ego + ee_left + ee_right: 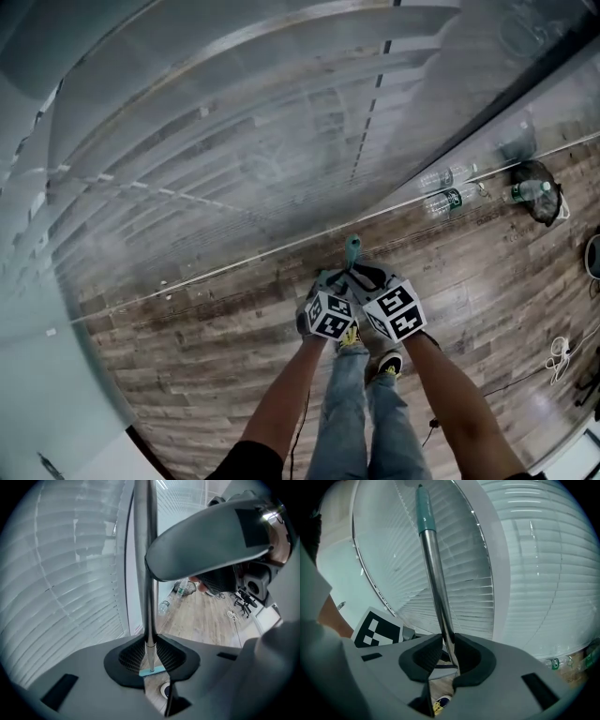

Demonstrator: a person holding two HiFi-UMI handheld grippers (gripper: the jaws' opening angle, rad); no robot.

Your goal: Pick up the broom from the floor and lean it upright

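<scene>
The broom stands nearly upright in front of the person's feet, close to the glass wall. In the head view only its teal handle end (352,247) shows above the two marker cubes. My left gripper (330,298) and right gripper (384,296) sit side by side on the handle. In the left gripper view the metal handle (148,597) runs down between the jaws of the left gripper (150,657) to a teal piece of the broom head (153,670) on the floor. In the right gripper view the right gripper (449,656) is shut on the handle (436,578), whose teal grip (424,510) points up.
A glass wall with white blinds (234,141) rises just ahead. Water bottles (448,199) and a dark bag (541,192) lie along its base at the right. Cables (560,352) trail on the wooden floor at the far right. Office chairs (246,599) stand further off.
</scene>
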